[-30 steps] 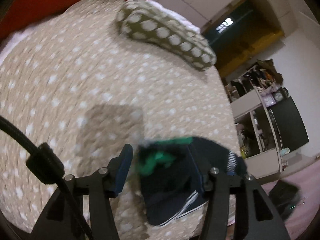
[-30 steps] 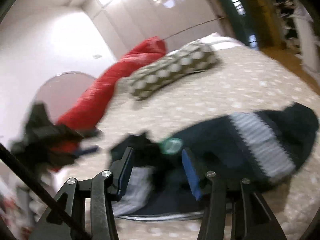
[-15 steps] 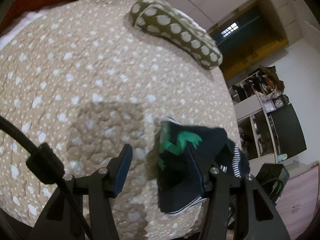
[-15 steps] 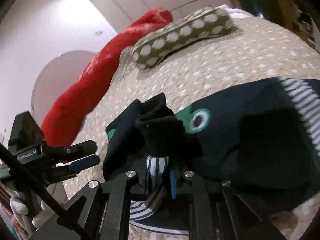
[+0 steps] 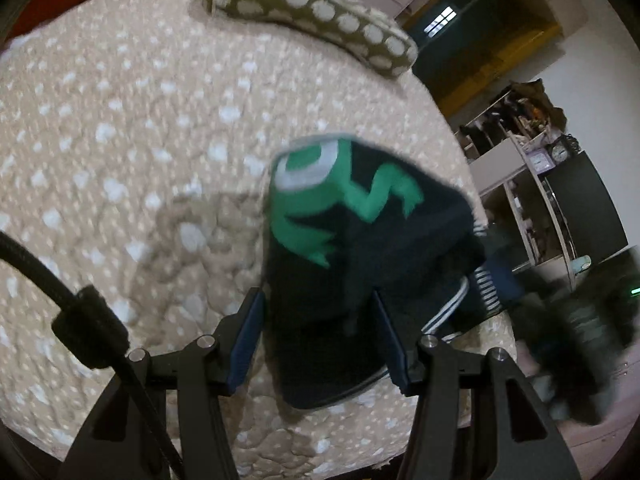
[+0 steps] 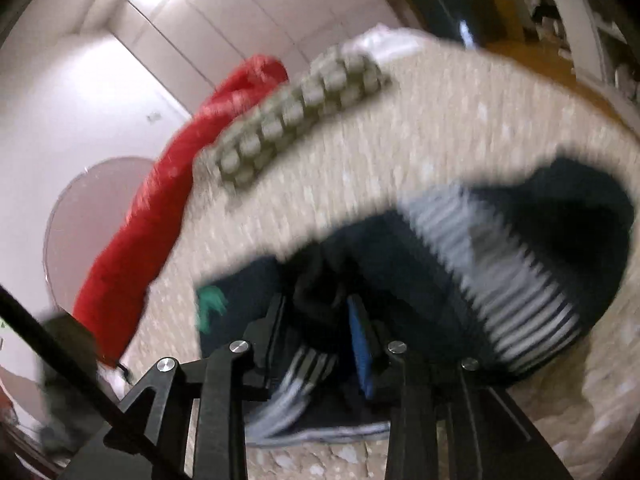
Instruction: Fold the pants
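Dark navy pants (image 5: 360,248) with a green print and striped cuffs lie on the beige spotted bedspread (image 5: 120,140). My left gripper (image 5: 320,340) is open and hangs low over them, and the near end of the cloth lies between its fingers without being pinched. In the right wrist view the pants (image 6: 500,280) spread to the right. The jaws of my right gripper (image 6: 318,332) are opening, and a raised bunch of dark fabric still fills the gap and touches both pads. The right gripper (image 5: 572,320) is a dark blur at the bed's right edge.
An olive pillow (image 5: 312,12) with pale dots lies at the far side of the bed. Beside the pillow (image 6: 296,120) there is a red blanket (image 6: 180,184). Shelves and a dark cabinet (image 5: 560,200) stand beyond the bed's right edge.
The left gripper came forward and down, so the pants now lie between its fingers. The right gripper closed on a fold of fabric, then widened again. The green print now lies spread face up.
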